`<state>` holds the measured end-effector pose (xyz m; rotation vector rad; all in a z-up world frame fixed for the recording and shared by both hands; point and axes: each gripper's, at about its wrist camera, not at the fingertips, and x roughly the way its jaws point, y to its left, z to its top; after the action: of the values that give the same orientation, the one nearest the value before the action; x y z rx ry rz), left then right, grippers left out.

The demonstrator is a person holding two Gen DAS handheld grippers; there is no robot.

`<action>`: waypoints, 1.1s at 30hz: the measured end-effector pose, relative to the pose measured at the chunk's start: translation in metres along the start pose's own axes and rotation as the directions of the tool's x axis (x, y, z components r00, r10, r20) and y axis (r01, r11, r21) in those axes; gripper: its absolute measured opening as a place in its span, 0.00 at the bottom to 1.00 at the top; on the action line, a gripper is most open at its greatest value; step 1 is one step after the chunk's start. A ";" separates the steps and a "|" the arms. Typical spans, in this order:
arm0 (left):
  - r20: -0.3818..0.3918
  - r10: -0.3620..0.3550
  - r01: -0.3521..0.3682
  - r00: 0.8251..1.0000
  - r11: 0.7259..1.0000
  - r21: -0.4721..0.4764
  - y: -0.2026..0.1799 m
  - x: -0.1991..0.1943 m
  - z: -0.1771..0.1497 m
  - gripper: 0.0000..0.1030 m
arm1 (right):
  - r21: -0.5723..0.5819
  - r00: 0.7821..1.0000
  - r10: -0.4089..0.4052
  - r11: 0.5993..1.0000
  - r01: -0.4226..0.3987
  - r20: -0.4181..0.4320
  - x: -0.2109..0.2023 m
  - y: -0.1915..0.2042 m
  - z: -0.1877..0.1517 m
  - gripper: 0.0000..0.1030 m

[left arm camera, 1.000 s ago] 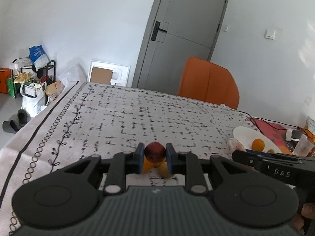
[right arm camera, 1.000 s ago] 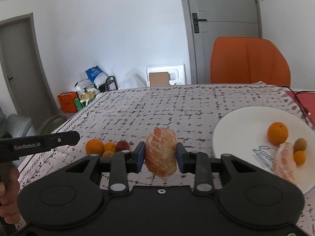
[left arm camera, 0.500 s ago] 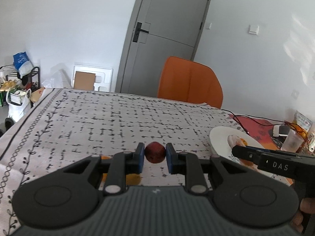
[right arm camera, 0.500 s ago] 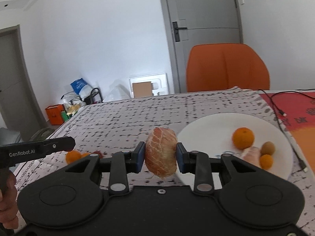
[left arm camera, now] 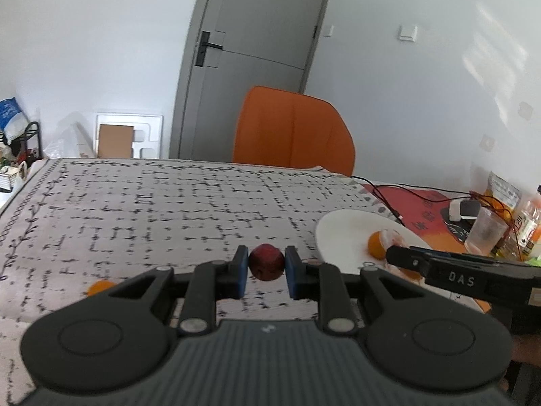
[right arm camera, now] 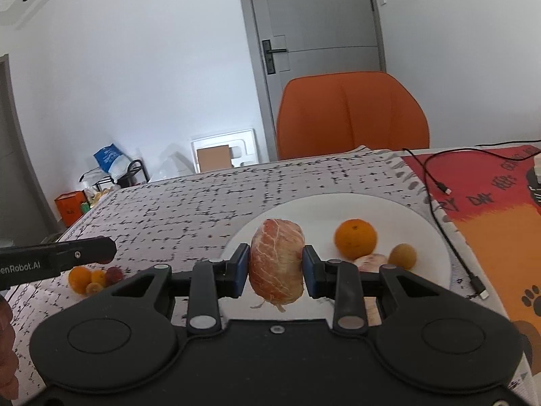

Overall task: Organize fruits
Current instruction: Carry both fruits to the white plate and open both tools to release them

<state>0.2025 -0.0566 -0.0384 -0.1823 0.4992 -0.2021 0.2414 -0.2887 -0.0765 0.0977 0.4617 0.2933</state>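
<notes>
A peeled, pink-fleshed citrus fruit webbed with white pith (right arm camera: pixel 276 262) sits clenched between the blue pads of the right gripper (right arm camera: pixel 276 268), low in the middle of the right wrist view, carried in the air in front of the near rim of the round white plate (right arm camera: pixel 436 233); I judge it is held there because the plate is where the fruit gets gathered. On that plate, right of centre, lie a whole orange (right arm camera: pixel 355 239), a small brownish-yellow round fruit (right arm camera: pixel 402 255) and another peeled piece (right arm camera: pixel 372 260) partly hidden behind the gripper's linkage. The left gripper (left arm camera: pixel 266 268) grasps a small dark red round fruit (left arm camera: pixel 266 262) just as firmly, above the grey patterned tablecloth (left arm camera: pixel 169 209), with the plate off at the right of its frame, so it looks bound the same way. The right view alone shows the pile not yet sorted: small orange, yellow and red fruits (right arm camera: pixel 91 279) clustered at lower left, under the tip of the other tool. The left view shows only one blurred orange fruit (left arm camera: pixel 100 287) by its linkage, yet it adds the clutter past the plate at the right edge: a clear plastic cup (left arm camera: pixel 485 233), cables and packets. An orange chair (right arm camera: pixel 351 115) stands behind the table.
</notes>
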 end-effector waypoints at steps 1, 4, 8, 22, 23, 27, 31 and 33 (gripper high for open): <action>-0.003 -0.006 0.006 1.000 1.000 0.002 -0.003 0.003 0.000 0.21 | 0.004 1.000 -0.003 1.000 0.003 0.001 0.000 -0.003 0.000 0.31; -0.012 -0.014 0.014 1.000 1.000 0.009 -0.011 0.012 0.002 0.21 | 0.013 1.000 -0.009 1.000 0.009 0.008 0.001 -0.010 0.000 0.31; -0.016 -0.021 0.021 1.000 1.000 0.018 -0.019 0.022 0.004 0.21 | 0.025 1.000 -0.016 1.000 0.015 0.018 0.004 -0.018 0.001 0.31; -0.040 -0.038 0.040 0.998 0.998 0.051 -0.047 0.050 0.008 0.21 | 0.049 0.999 -0.032 0.998 0.031 0.035 0.027 -0.042 0.010 0.41; -0.043 -0.042 0.044 0.998 0.998 0.053 -0.049 0.053 0.008 0.21 | 0.057 0.998 -0.047 0.997 0.045 0.040 0.026 -0.043 0.009 0.48; -0.054 -0.053 0.056 0.997 0.996 0.064 -0.056 0.061 0.009 0.21 | 0.073 0.998 -0.022 0.997 0.018 0.058 0.013 -0.047 0.003 0.52; -0.060 -0.066 0.071 0.996 0.994 0.078 -0.064 0.067 0.009 0.21 | 0.109 0.998 -0.007 0.994 0.000 0.058 0.000 -0.052 -0.005 0.54; -0.063 -0.072 0.077 0.995 0.993 0.084 -0.068 0.069 0.009 0.21 | 0.127 0.998 -0.005 0.992 -0.003 0.059 -0.006 -0.053 -0.009 0.54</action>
<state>0.2565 -0.1378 -0.0470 -0.1109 0.5422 -0.3025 0.2461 -0.3412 -0.0903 0.2302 0.4212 0.2590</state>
